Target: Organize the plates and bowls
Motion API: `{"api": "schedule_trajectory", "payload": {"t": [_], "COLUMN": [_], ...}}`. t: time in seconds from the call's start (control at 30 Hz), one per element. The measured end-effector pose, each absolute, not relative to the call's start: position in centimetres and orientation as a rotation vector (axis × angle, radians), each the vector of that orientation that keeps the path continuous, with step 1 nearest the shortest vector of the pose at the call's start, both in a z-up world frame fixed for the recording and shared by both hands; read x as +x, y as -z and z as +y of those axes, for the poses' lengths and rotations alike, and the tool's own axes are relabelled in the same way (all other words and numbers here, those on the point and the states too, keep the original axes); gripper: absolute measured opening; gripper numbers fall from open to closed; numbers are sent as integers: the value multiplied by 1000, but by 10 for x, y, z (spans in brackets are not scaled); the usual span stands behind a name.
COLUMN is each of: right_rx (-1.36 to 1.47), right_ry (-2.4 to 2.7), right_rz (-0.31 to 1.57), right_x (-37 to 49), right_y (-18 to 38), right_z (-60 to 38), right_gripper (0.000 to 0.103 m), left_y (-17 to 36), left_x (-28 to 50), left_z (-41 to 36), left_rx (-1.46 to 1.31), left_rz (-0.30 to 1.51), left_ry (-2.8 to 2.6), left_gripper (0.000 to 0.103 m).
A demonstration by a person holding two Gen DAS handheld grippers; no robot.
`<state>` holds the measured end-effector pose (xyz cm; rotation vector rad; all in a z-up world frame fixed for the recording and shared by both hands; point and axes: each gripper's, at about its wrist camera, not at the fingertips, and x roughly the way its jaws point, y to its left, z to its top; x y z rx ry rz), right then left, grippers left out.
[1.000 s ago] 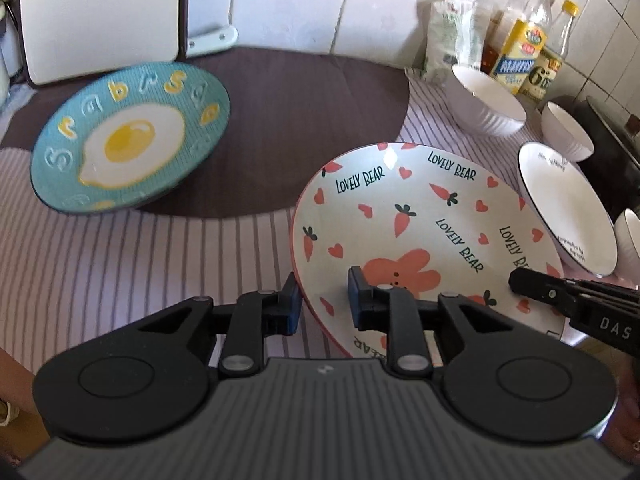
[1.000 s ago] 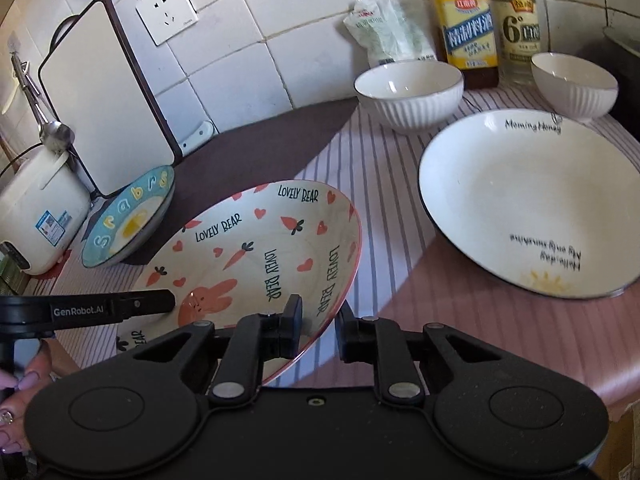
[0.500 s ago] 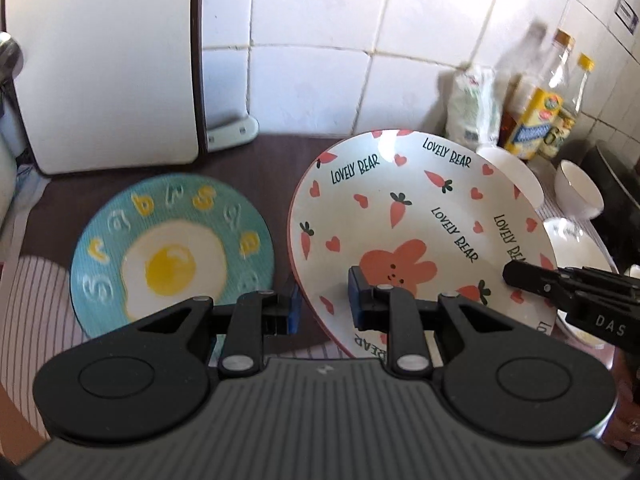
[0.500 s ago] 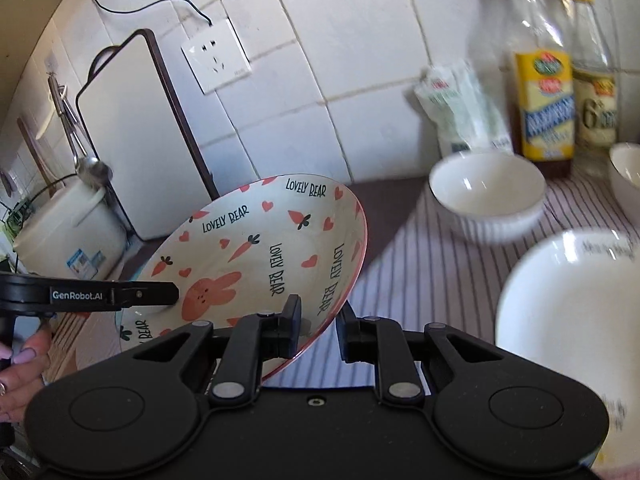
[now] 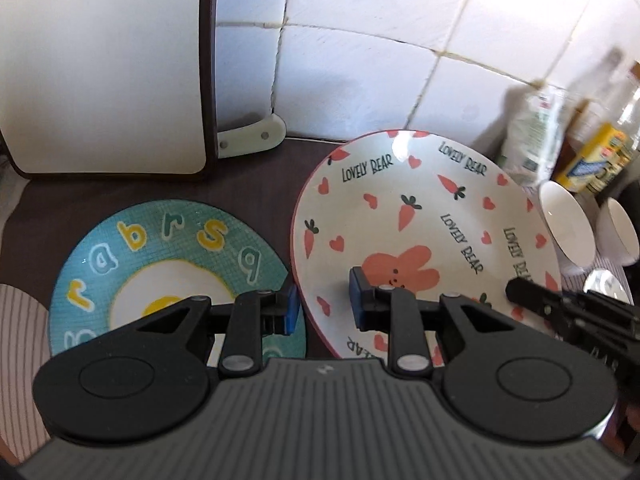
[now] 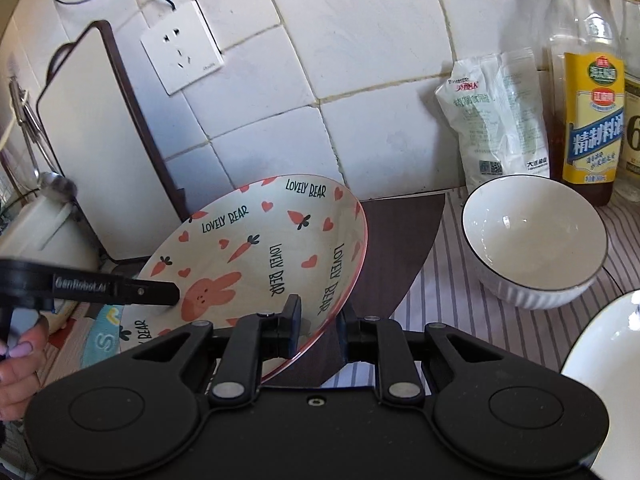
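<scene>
The cream bunny plate (image 5: 420, 236), printed with carrots, hearts and "LOVELY BEAR", hangs tilted in the air, held from both sides. My left gripper (image 5: 324, 304) is shut on its near-left rim, and my right gripper (image 6: 318, 326) is shut on the opposite rim of the bunny plate (image 6: 260, 256). Just left of it, the teal fried-egg plate (image 5: 168, 268) with letters lies flat on the dark mat (image 5: 256, 184); a sliver of the teal plate (image 6: 104, 338) shows under the held plate. Each view shows the other gripper's finger lying over the plate.
A white cutting board (image 5: 100, 68) leans on the tiled wall behind the teal plate. White bowls (image 6: 536, 240), a large white plate (image 6: 604, 376), a salt bag (image 6: 496, 120) and bottles (image 6: 588, 100) stand to the right. A rice cooker (image 6: 36, 236) sits far left.
Both grippers have carried the bunny plate leftward and toward the wall, off the striped cloth, so it now hangs beside the teal plate. The grip on it has not changed.
</scene>
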<state>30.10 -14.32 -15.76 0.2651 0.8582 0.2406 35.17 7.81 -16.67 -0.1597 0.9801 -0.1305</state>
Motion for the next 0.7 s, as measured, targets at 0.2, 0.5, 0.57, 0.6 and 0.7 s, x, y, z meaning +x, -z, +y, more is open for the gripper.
{"api": "schedule_trajectory", "payload": {"t": [0.2,0.5,0.57,0.6,0.7], "right_rx": [270,267,279,286,285], "right_ry": [-226,-153,-149,-143,-123], "right_rz": [880,904,914,918,914], "right_x": [308,310,312,312,314], "right_y": [158,172,174,175,180], "right_z": [-148,-148,-149,-149,-147], "right_gripper": [23,25,26,26,26], "left_y": [178,194,196,198,201], "left_x": [373,399,404,406,409], "left_z": [70,58,58,58,58], "left_rx": [-172,-93,-90,-86,-94], "left_rz": [1009,1068,1082,1088,1092], "left_ry": [149,221,229,235,235], "left_gripper": [23,24,24,24,24]}}
